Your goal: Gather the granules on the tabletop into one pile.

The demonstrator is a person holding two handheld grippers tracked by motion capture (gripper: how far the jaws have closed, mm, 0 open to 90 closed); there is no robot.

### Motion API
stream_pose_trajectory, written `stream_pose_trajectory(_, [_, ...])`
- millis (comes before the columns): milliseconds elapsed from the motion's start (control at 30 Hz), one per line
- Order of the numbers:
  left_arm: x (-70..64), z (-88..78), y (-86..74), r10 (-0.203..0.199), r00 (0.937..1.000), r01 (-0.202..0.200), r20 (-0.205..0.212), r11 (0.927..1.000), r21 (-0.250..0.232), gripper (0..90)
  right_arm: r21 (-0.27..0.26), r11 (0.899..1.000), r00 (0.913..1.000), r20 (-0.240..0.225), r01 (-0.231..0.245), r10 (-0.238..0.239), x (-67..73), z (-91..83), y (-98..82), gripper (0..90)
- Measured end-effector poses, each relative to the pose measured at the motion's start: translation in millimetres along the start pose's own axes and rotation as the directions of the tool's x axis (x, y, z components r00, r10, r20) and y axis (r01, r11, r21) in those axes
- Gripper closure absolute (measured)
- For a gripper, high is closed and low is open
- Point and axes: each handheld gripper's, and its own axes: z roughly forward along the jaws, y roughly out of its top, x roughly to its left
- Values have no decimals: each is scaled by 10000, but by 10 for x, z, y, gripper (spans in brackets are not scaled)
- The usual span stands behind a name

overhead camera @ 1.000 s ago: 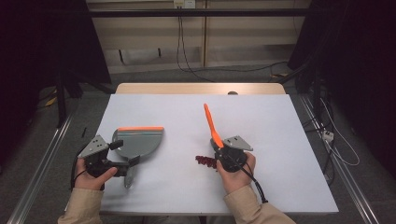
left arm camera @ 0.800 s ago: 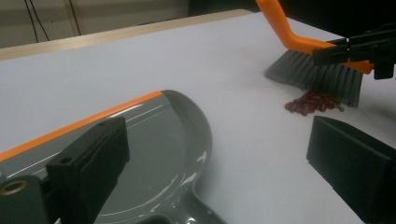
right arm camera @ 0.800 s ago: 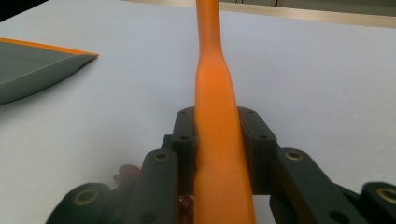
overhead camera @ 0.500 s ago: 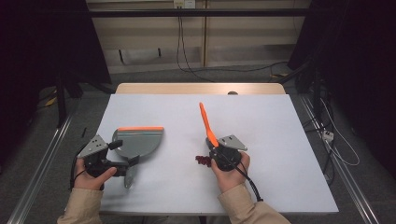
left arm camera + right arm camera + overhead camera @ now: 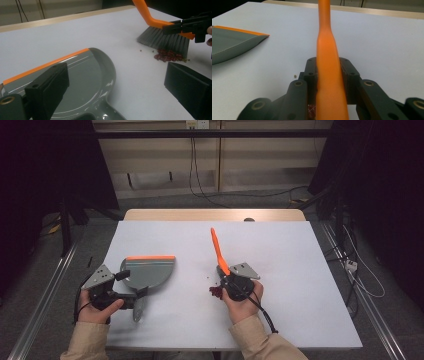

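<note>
Two grippers inspected: your right gripper [image 5: 226, 281] clamps the orange brush [image 5: 163, 37] over red beans [image 5: 168, 56] mid-desk [image 5: 300, 270]; your left gripper [image 5: 131, 290] stands open astride the dustpan [image 5: 148, 272] handle, near the left edge.

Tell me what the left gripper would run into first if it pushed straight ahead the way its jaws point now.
Probably the grey dustpan: the left gripper has its jaws around the pan's handle, and the tray lies directly ahead. Past its orange lip, the white table looks free, though depth is uncertain.
</note>
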Motion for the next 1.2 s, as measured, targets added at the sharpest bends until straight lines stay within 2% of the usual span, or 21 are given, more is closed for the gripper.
stream_pose_trajectory(200, [2,7,-6,-3,10000,3,4,10000,42,56,-184,9998,10000,-40,9,-10,-109,-69,61,714])
stream_pose_trajectory(300, [2,8,-7,-19,10000,19,0,10000,49,56,-229,9997,9984,-561,-80,67,-171,-83,109,714])
stream_pose_trajectory(433, [-1,0,-3,-4,10000,4,-6,10000,12,56,-157,9999,9973,-729,-27,16,-245,-47,182,714])
stream_pose_trajectory(567, [7,8,-10,-28,10000,28,-26,10000,49,56,-89,9999,9916,-1288,66,-77,-285,47,266,714])
stream_pose_trajectory(633, [8,6,-11,-47,10000,47,-34,10000,60,56,-60,9995,9861,-1636,300,-306,-247,108,306,714])
stream_pose_trajectory(700, [10,1,-12,-53,10000,53,-43,10000,51,56,92,9984,9827,-1771,566,-540,-192,177,345,714])
stream_pose_trajectory(767, [14,-3,-15,-61,10000,62,-66,10000,47,56,120,9975,9746,-2142,699,-657,-141,244,374,714])
stream_pose_trajectory(933, [28,-8,-30,-96,9999,97,-125,9999,94,56,461,9915,9567,-2714,1220,-1051,-22,347,375,714])
stream_pose_trajectory(1000, [28,-11,-29,-91,9999,92,-140,9999,79,56,742,9865,9517,-2827,1463,-1199,-6,350,357,714])
stream_pose_trajectory(1033, [26,-10,-27,-97,9999,98,-140,9999,77,56,823,9839,9458,-2987,1585,-1274,-6,341,349,714])
stream_pose_trajectory(1100, [22,-6,-22,-64,9999,65,-138,10000,75,56,998,9787,9439,-2979,1795,-1427,-11,296,339,714])
stream_pose_trajectory(1133, [19,-5,-20,-35,9999,37,-144,9999,107,56,1040,9765,9381,-3130,1887,-1479,-26,270,336,714])
stream_pose_trajectory(1167, [15,-1,-19,-13,9999,15,-157,9999,109,56,1058,9767,9358,-3218,1865,-1439,-43,237,334,714])
stream_pose_trajectory(1200, [7,2,-18,-28,9999,29,-139,9999,120,56,1018,9773,9380,-3147,1856,-1453,-61,198,330,714])
